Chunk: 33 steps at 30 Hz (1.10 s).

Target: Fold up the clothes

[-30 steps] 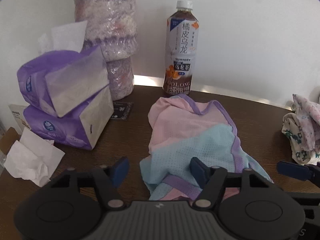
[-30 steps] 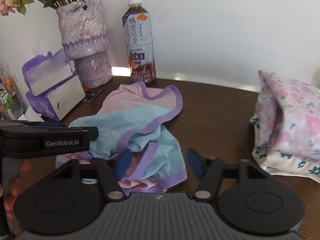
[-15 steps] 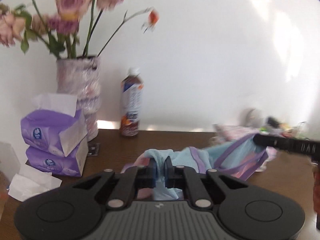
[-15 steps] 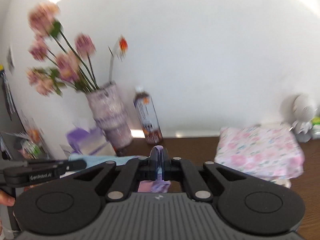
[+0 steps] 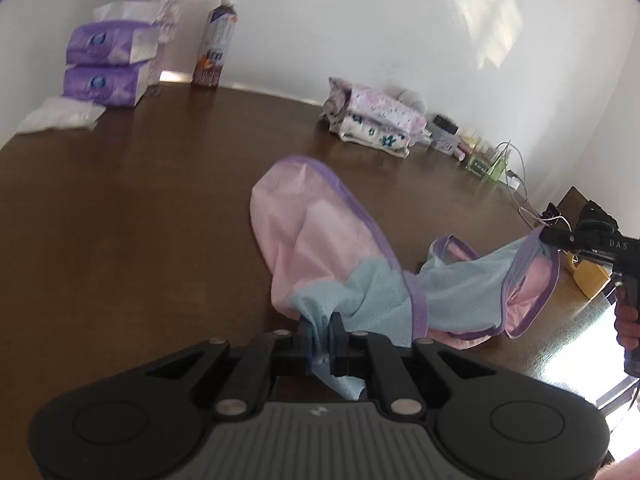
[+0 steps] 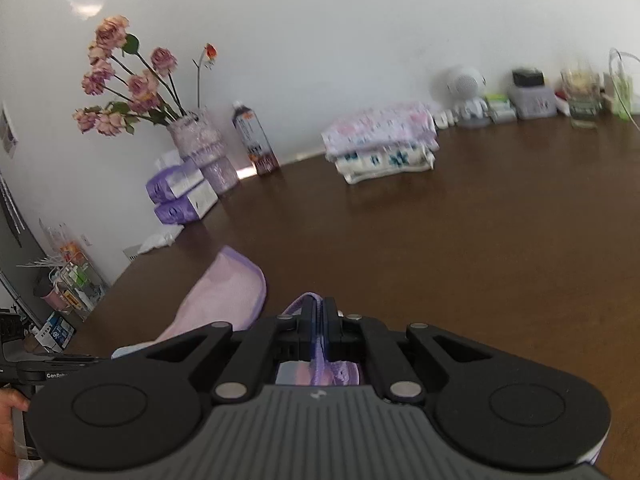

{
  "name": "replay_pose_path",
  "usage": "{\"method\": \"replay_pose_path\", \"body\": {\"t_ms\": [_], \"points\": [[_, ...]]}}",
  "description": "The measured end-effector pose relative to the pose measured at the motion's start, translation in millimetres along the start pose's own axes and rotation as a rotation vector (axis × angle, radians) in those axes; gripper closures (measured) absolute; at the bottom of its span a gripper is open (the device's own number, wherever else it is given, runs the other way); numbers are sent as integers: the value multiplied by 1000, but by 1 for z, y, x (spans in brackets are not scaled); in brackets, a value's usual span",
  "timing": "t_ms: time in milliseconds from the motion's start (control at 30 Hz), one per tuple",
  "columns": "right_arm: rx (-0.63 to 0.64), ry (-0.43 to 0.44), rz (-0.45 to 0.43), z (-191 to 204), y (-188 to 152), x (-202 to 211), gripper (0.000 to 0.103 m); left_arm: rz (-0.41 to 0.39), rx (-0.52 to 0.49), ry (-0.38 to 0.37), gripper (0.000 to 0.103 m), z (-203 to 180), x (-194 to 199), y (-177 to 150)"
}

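Two grippers, left (image 5: 321,334), right (image 6: 319,330), pinching garment (image 5: 320,240).

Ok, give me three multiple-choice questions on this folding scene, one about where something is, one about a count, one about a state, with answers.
1. Where does the tea bottle stand?
A. on the folded clothes
B. by the wall, next to the tissue packs
C. at the near table edge

2. How many tissue packs are stacked?
A. one
B. two
C. four

3. What is the left claw doing?
A. shut on the garment
B. open above it
C. holding the bottle

Answers: 1 B, it stands at the wall beside the purple packs. 2 B, one lies on another. 3 A, blue fabric is pinched between its fingers, while the right claw grips purple trim.
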State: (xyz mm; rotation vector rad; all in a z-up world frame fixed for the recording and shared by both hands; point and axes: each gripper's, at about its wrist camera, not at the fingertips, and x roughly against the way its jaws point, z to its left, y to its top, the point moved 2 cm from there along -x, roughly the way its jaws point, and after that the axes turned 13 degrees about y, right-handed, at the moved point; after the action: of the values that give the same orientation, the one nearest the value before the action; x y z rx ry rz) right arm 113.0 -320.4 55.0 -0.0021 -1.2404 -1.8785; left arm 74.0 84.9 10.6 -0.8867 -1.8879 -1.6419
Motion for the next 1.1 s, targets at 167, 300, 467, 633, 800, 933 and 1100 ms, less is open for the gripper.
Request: {"method": "replay_pose_path", "body": {"t_ms": [167,300,467,633,800,933,1100], "points": [[45,-29,43,3,-26,-1,98,-30,-67,106,87,-10,11,2],[170,-100,53,12,-30,3,53,-129,-155,76,48,-38,28,14],[204,-132,113,7,-42,-3,46,-83,-274,54,44,-76,4,12],[199,-145,121,0,-51,-12,74,-42,-319,110,74,-87,-26,5],[164,-124,-17,0,-34,13,101,-97,-229,115,102,-63,-2,8],[157,-91,-119,12,-11,45,101,-195,-92,126,102,-30,43,17],[162,-39,-239,32,20,88,101,-331,29,121,102,3,108,27]]}}
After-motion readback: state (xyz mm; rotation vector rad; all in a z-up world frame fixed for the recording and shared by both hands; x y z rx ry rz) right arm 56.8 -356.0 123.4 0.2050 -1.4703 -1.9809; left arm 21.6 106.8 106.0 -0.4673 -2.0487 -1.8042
